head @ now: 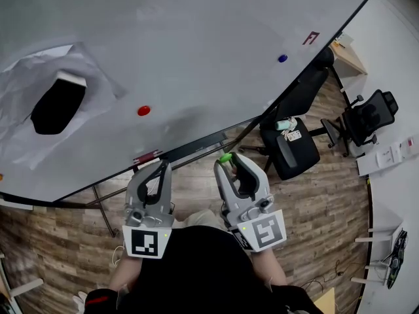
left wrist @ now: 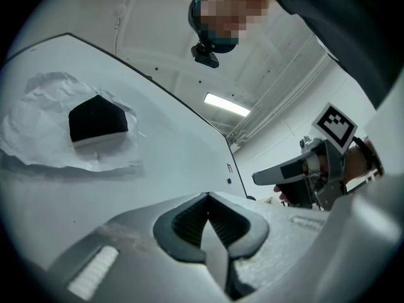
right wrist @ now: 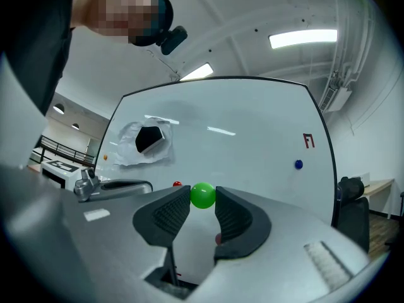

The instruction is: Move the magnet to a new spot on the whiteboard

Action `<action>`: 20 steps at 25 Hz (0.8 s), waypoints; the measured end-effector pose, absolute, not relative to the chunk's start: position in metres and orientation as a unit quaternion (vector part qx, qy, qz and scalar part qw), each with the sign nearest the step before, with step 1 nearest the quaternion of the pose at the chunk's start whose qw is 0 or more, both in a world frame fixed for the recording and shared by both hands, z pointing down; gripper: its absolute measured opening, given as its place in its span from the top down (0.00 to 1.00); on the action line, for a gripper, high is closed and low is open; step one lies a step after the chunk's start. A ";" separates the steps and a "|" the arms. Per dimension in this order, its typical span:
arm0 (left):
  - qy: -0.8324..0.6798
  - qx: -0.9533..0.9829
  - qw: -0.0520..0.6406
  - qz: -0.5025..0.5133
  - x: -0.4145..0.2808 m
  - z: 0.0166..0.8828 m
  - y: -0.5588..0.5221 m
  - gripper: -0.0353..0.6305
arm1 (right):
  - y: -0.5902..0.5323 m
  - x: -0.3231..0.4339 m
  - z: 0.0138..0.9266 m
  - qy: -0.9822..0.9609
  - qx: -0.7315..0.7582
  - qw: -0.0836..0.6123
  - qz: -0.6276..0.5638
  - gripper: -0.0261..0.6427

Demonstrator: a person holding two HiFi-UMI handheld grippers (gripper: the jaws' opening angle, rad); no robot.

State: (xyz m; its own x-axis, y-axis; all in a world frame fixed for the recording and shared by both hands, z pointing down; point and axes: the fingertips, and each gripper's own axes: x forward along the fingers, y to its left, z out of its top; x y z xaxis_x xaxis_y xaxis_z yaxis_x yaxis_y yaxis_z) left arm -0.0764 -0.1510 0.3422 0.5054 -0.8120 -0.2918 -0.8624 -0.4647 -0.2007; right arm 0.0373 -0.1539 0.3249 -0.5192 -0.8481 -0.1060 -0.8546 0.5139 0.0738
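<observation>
- Right gripper (head: pixel 229 161) is clamped on the green magnet (right wrist: pixel 202 195), with the round magnet pinched between the very tips of its two ribbed pads.
- The likeliest failure is the magnet squirting out. It is a smooth ball held only at the tips, so a small twist or a slack squeeze could send it to the floor below the whiteboard (head: pixel 196 57).
- A second risk comes at placement. Near the whiteboard the magnet's pull may snatch it from the jaws early, so it lands off the chosen spot or skids.
- The magnet sits at the far end of the jaws and pokes just past them toward the whiteboard, with nothing deeper in the throat.
- The magnet is off the whiteboard, hanging in front of its lower edge and touching no part of it.
- On the whiteboard, a red magnet (head: pixel 144 110) sits low near the middle and a blue magnet (head: pixel 282 58) toward its right edge.
- A black eraser (head: pixel 59 103) rests on crumpled paper (head: pixel 26 77) at the whiteboard's left side.
- The left gripper (head: pixel 160 167) hangs below the whiteboard's lower edge, its jaws together and empty.
</observation>
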 end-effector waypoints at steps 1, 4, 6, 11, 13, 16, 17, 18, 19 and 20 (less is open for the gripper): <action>0.490 -0.853 0.164 0.077 -0.076 0.342 -0.151 0.94 | -0.152 0.038 0.327 0.869 -0.490 0.028 0.057 0.77; 0.486 -0.854 0.165 0.077 -0.074 0.343 -0.150 0.94 | -0.148 0.040 0.337 0.868 -0.494 0.021 0.051 0.77; 0.486 -0.855 0.161 0.078 -0.074 0.344 -0.149 0.94 | -0.145 0.041 0.343 0.866 -0.498 0.016 0.044 0.77; 0.480 -0.859 0.157 0.081 -0.071 0.346 -0.145 0.94 | -0.139 0.045 0.348 0.861 -0.508 0.014 0.035 0.77; 0.478 -0.861 0.154 0.081 -0.071 0.348 -0.145 0.94 | -0.138 0.046 0.350 0.859 -0.510 0.013 0.033 0.77; 0.476 -0.862 0.152 0.080 -0.070 0.349 -0.143 0.94 | -0.136 0.046 0.355 0.860 -0.510 0.009 0.025 0.77; 0.477 -0.862 0.151 0.080 -0.070 0.350 -0.142 0.94 | -0.136 0.046 0.356 0.860 -0.510 0.008 0.024 0.77; 0.476 -0.862 0.152 0.081 -0.070 0.349 -0.142 0.94 | -0.136 0.046 0.357 0.860 -0.510 0.008 0.023 0.77; 0.476 -0.862 0.153 0.081 -0.071 0.348 -0.143 0.94 | -0.136 0.046 0.357 0.860 -0.510 0.008 0.023 0.77; 0.476 -0.862 0.155 0.080 -0.072 0.348 -0.143 0.94 | -0.137 0.046 0.356 0.860 -0.510 0.009 0.023 0.77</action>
